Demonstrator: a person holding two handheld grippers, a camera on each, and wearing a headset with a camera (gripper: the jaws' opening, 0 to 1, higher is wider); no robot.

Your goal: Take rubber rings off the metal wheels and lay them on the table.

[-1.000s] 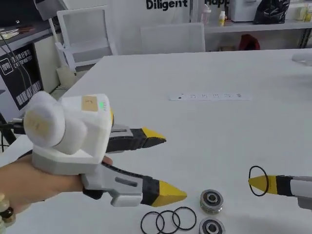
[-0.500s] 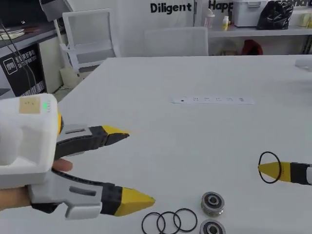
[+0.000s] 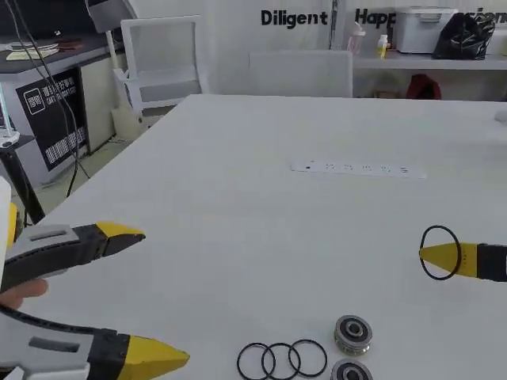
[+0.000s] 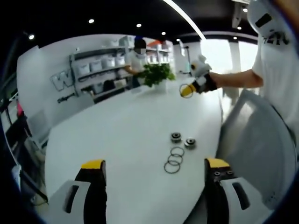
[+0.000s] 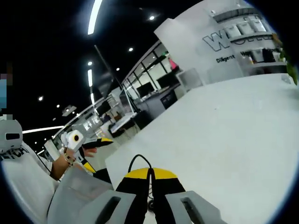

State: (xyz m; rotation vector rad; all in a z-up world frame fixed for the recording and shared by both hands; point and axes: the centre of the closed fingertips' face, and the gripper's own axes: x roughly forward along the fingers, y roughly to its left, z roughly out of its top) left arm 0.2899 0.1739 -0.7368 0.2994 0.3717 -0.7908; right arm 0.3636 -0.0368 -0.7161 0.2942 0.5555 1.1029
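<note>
The counter (image 3: 261,206) is smooth, matt white. Ahead of the left gripper's (image 3: 164,297) spread fingers (image 3: 119,232), which are matt black plastic with yellow tips, lie three thin black rubber rings (image 3: 281,360) and two glossy silver metal wheels (image 3: 353,332). The right gripper's (image 3: 428,254) closed yellow fingers pinch another black ring (image 3: 440,227).

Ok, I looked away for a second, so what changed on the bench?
The left tool drew back, away from the three rings, with its jaws open as before. The right tool stayed shut on its ring and perhaps rose slightly. The three rings and both wheels lay where they were.
</note>
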